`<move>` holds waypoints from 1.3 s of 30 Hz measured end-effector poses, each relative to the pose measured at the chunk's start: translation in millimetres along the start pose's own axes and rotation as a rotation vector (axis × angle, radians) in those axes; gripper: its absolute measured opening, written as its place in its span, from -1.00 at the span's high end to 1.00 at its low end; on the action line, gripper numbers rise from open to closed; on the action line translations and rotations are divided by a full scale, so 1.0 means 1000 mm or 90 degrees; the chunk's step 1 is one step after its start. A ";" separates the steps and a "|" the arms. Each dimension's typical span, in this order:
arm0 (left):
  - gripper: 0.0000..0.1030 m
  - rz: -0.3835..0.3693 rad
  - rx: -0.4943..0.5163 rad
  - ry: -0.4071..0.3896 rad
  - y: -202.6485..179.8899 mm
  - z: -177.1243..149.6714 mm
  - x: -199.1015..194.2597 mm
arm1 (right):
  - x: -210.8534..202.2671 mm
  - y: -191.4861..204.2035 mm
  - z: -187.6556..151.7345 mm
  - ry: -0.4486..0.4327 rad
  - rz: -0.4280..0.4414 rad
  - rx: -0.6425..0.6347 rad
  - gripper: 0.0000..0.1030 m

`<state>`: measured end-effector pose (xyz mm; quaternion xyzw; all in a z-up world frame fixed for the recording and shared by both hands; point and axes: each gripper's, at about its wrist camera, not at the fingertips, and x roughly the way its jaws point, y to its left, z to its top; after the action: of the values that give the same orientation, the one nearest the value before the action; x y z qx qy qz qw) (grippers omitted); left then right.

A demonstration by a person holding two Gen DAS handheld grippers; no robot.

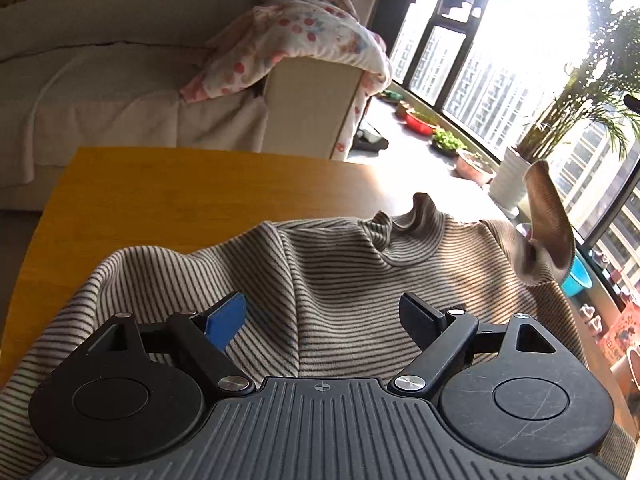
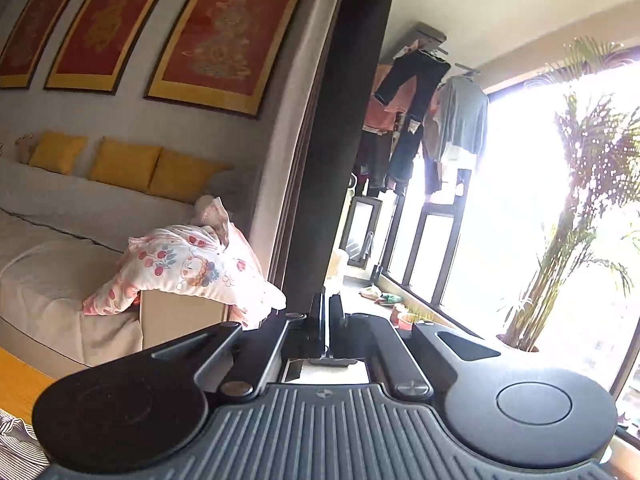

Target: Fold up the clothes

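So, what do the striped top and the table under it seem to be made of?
Striped top: seems a soft ribbed knit, matte, beige with thin dark stripes; it drapes and wrinkles, and the collar stands up. Table: looks like wood or wood veneer, orange-brown, smooth with a light sheen; faint grain, so laminate is possible.

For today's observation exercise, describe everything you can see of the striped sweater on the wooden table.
The striped sweater is a soft-looking knit with thin dark stripes on beige and a raised collar. It lies rumpled on the wooden table, body spread out, folds running through it. On the right, one part is lifted up, showing a plain tan inside. The left hand-held gripper hangs open just over its lower body; contact cannot be told. A striped corner also shows in the right wrist view.
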<state>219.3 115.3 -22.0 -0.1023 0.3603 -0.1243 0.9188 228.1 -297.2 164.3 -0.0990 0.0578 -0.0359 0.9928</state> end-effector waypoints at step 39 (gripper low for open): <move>-0.91 -0.031 0.170 0.001 -0.065 -0.116 -0.157 | -0.214 0.146 -0.134 0.220 0.562 -0.124 0.02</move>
<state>18.1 89.3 12.2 0.0125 0.3390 -0.1933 0.9206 8.9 -162.6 27.9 -0.1500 0.2612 0.3782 0.8753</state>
